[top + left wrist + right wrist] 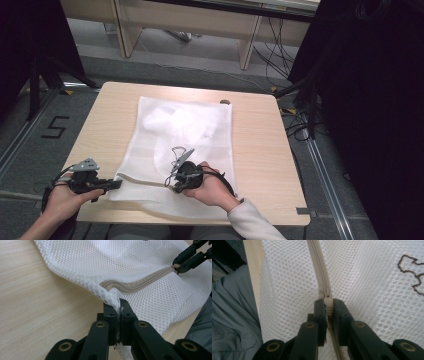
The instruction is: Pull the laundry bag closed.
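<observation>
A white mesh laundry bag (195, 130) lies flat on the wooden table (260, 145), with something white bunched inside it. Its beige zipper (140, 286) runs along the near edge. My left gripper (119, 308) is shut on the bag's near-left corner (112, 296), just past the zipper's end; in the high view this left gripper (118, 184) sits at the bag's left edge. My right gripper (327, 302) is shut on the zipper pull (327, 307), with the zipper (318, 267) stretching away from it. That right gripper (173, 186) is near the bag's front middle, and the same right gripper (178, 266) is at the top right of the left gripper view.
A small dark disc (225, 102) lies at the table's far edge. The table's near edge (253, 267) is close to the person's grey clothing (232, 320). Black curtains and stands flank the table, and cables lie on the floor at the right.
</observation>
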The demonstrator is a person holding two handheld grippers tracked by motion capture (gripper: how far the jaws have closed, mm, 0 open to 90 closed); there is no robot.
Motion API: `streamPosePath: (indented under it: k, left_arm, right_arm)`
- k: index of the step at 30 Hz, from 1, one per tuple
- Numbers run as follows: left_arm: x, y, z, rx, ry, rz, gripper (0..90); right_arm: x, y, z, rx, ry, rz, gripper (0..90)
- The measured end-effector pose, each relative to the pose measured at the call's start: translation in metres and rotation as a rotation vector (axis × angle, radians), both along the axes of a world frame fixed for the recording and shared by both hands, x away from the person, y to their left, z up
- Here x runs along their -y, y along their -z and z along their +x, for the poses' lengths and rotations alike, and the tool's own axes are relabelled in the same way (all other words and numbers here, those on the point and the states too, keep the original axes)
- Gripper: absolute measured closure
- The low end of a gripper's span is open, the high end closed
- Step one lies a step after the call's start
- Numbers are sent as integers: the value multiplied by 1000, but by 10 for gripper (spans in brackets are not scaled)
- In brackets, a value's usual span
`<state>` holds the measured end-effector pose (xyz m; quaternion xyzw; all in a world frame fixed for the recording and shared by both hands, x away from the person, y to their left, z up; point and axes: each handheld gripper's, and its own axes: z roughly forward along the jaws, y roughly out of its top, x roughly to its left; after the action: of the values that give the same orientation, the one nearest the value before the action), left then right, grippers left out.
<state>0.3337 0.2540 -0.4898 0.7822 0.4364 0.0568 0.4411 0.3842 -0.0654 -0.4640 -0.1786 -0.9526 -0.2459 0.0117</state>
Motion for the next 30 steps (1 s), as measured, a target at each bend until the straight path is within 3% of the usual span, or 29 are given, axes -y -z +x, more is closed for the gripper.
streamPosePath:
  k: [30]
  left_arm:
    - [-1,-1,0,-14,10,20,858]
  right_arm:
    - [20,-5,-2,-5,14,20,827]
